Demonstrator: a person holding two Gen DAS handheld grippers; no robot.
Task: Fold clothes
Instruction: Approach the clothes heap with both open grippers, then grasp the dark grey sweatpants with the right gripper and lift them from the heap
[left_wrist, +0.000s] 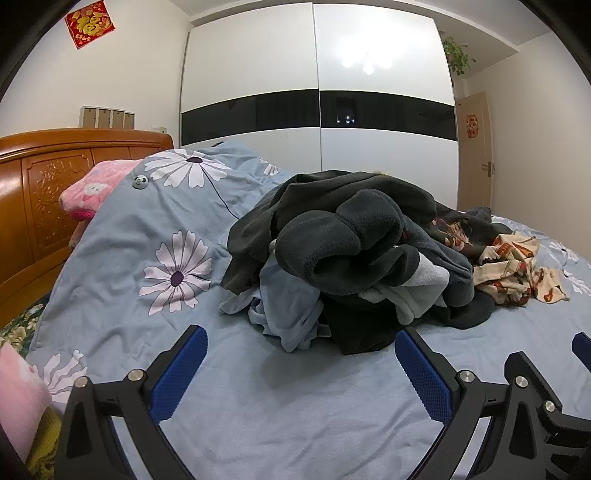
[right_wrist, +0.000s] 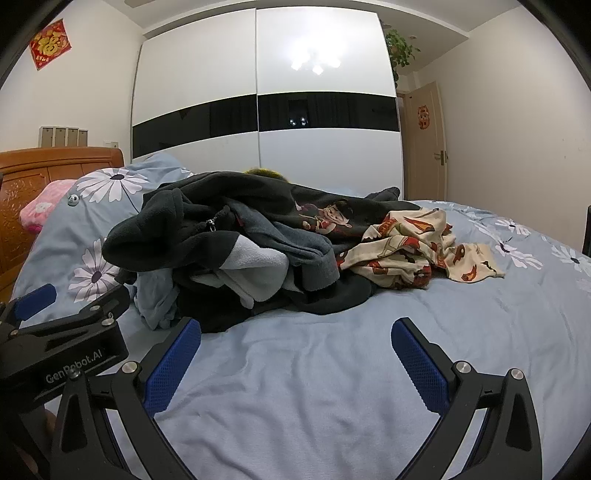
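A heap of unfolded clothes (left_wrist: 354, 251) lies on the blue bed cover (left_wrist: 295, 406). It holds a dark fleece jacket (right_wrist: 173, 236), a light blue garment (left_wrist: 291, 314) at its near left and a cream printed piece (right_wrist: 417, 254) at its right. My left gripper (left_wrist: 299, 354) is open and empty, low over the cover just in front of the heap. My right gripper (right_wrist: 295, 347) is open and empty, also in front of the heap, to the right of the left one. The left gripper also shows at the left in the right wrist view (right_wrist: 70, 306).
A blue quilt with white flowers (left_wrist: 155, 229) is bunched at the left against a wooden headboard (left_wrist: 40, 192), with a pink pillow (left_wrist: 92, 188). A white and black wardrobe (left_wrist: 317, 92) stands behind the bed. A door (right_wrist: 424, 147) is at the right.
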